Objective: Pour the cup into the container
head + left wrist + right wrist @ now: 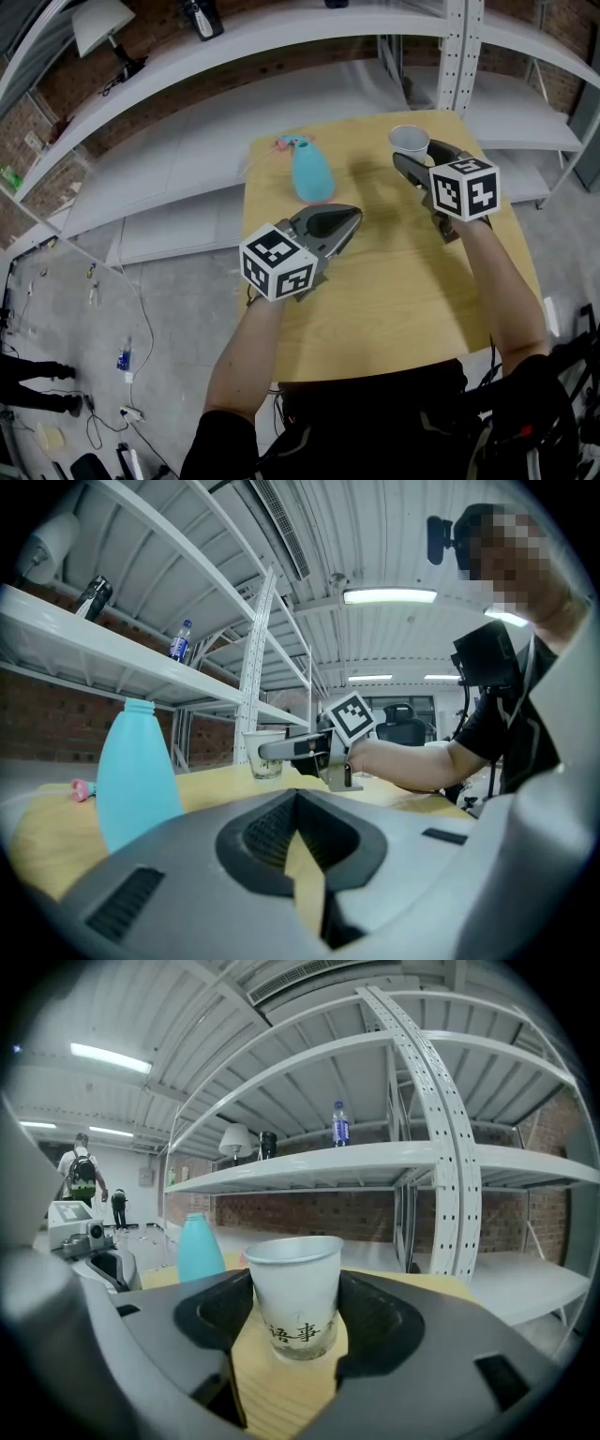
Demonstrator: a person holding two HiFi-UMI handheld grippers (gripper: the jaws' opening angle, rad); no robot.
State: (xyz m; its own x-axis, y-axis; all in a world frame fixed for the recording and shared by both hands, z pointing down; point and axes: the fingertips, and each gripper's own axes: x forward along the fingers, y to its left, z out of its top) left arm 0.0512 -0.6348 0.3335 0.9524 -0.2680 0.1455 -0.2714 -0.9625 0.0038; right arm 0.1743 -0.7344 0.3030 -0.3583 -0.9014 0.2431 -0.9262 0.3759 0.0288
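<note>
A white paper cup [409, 141] stands upright on the wooden table [403, 300] near its far right corner. My right gripper [419, 153] has a jaw on each side of it. In the right gripper view the cup [292, 1297] fills the gap, both jaws meet its sides, and it rests on the table. The container is a light blue bottle [311, 173] with an open neck, standing at the table's far middle. My left gripper [349, 217] lies just in front of the bottle, shut and empty. The left gripper view has the bottle [136, 771] at left and the cup [265, 755] beyond.
A small pink object [281, 143] lies left of the bottle. Grey metal shelving [187, 56] curves round behind the table, with an upright post [457, 52] close behind the cup. Cables litter the floor [122, 356] at left. Two people [82, 1171] stand far off.
</note>
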